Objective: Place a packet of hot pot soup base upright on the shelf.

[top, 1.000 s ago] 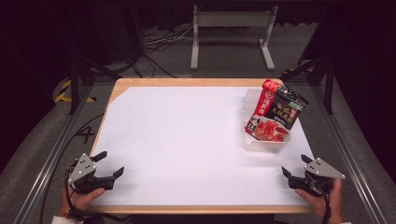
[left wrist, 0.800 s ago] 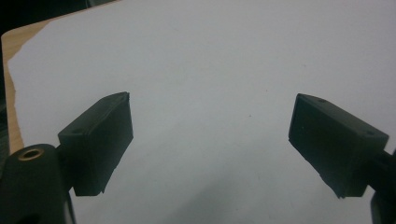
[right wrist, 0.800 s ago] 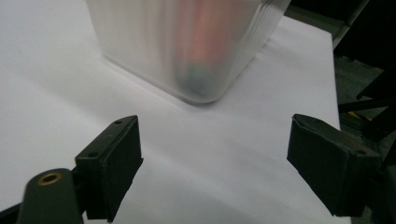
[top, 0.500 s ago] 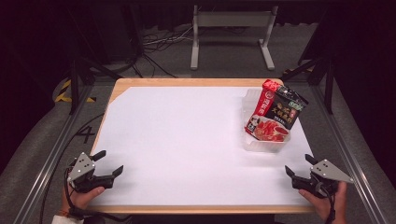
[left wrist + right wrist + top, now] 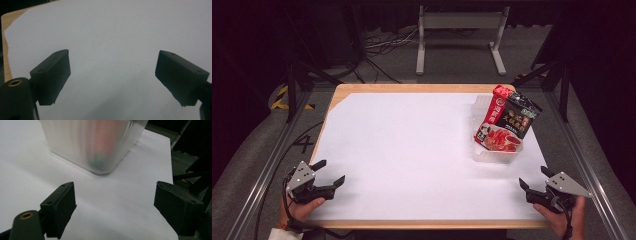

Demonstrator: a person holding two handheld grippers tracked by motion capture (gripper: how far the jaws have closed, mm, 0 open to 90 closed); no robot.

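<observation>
Wooden table (image 5: 337, 97) under a big white paper sheet (image 5: 412, 150) that covers almost the whole top; bare wood shows at the far edge and far-left corner. Clear ribbed plastic tub (image 5: 493, 154) sits on the sheet at the right side, toward the far half. Two snack packets stand tilted in it, leaning right: red printed packet (image 5: 498, 131) in front, black printed packet (image 5: 518, 116) just behind, touching. In the right gripper view the tub (image 5: 92, 142) is just ahead of the jaws, blurred, with reddish contents seen through the wall. Left gripper (image 5: 332, 172) at near-left corner of the sheet, jaws spread wide, grasping nothing, well apart from the tub. Right gripper (image 5: 533, 178) at near-right corner, jaws spread wide, empty, near the tub but not touching.
</observation>
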